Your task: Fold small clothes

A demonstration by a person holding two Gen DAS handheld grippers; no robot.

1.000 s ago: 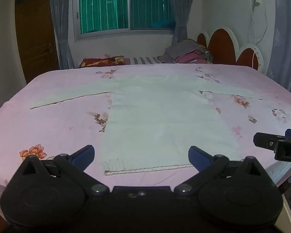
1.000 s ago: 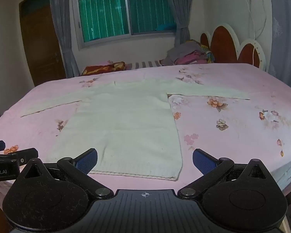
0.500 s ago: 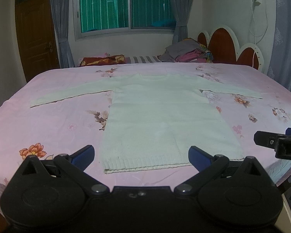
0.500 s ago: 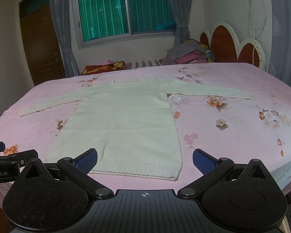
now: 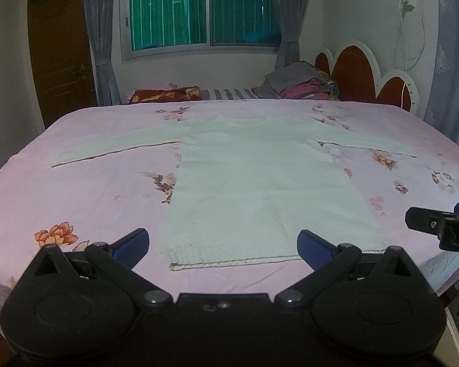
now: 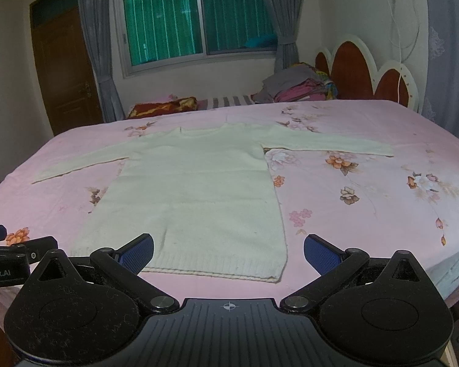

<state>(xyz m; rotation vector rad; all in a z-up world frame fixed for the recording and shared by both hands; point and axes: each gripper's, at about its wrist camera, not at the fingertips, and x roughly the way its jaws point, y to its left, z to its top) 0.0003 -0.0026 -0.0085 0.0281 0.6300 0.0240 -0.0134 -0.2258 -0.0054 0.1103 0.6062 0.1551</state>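
On the pink bed [image 5: 76, 189], the cream sweater [image 5: 254, 189] lies flat and unfolded, hem at the near edge, while left gripper [image 5: 223, 244] and right gripper [image 6: 229, 250] hover spread wide, empty, so every fold remains.

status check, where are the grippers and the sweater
Left gripper open, right gripper open, both empty, short of the hem. Sweater flat on bed, sleeves spread, unfolded. Nothing in the way.
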